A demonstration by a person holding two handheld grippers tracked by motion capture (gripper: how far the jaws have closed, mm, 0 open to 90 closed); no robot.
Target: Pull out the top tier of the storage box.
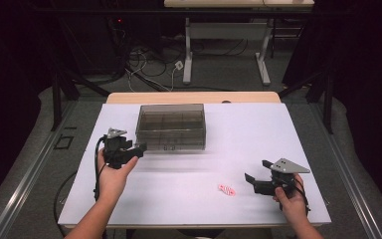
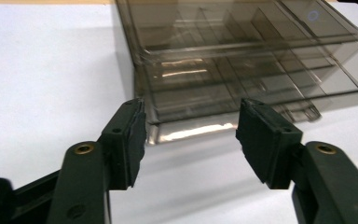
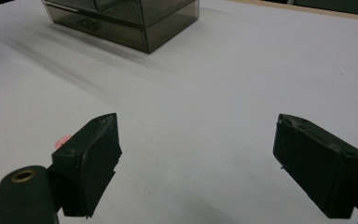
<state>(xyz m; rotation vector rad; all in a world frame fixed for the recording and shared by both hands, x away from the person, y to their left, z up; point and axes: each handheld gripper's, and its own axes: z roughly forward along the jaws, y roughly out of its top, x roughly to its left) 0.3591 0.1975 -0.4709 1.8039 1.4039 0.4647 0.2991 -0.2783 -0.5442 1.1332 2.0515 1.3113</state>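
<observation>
A smoky see-through drawer box (image 1: 171, 127) (image 2: 242, 56) (image 3: 126, 18) stands at the back middle of the white table (image 1: 248, 134). My left gripper (image 1: 139, 149) (image 2: 191, 140) is held just off the box's front left corner. It points at the lower drawer, with jaws apart and nothing between them. A small pink and white piece (image 1: 226, 189) (image 3: 62, 140) lies on the table near the front. My right gripper (image 1: 256, 170) (image 3: 196, 154) rests to the right of that piece. It stands wide open and empty, not touching the piece.
The table's wooden back edge (image 1: 194, 97) shows behind the box. Beyond it are a second table's white legs (image 1: 187, 59) and loose cables (image 1: 149, 62) on the floor. Dark frames stand at both sides.
</observation>
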